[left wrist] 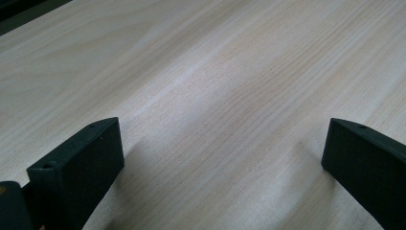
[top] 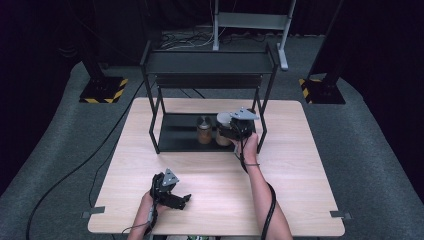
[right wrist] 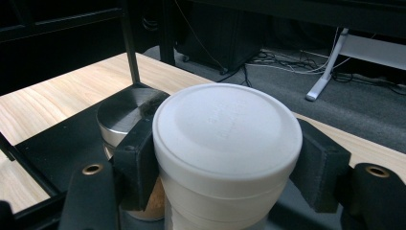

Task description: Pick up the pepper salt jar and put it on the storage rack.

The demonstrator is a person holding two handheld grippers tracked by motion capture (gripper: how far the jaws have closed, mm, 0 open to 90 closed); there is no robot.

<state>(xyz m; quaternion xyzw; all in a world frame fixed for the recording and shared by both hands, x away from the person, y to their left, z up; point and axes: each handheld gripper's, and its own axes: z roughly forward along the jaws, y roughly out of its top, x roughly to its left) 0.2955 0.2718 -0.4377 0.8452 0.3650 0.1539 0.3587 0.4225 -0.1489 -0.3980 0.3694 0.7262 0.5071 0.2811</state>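
Resting low over the pale wooden table (top: pixel 300 165), the left gripper (top: pixel 186 198) has its jaws wide apart and holds nothing. Farther on, the right gripper (right wrist: pixel 225 158) is clamped on the white-lidded round jar (right wrist: pixel 225 139), pads pressing on both sides under the lid. This jar is on the lower level of the black metal shelf rack (top: pixel 165 131), just beside a steel-lidded glass jar (top: pixel 203 130). I judge the placing step is in hand; next the jaws must release and draw back without knocking the neighbour.
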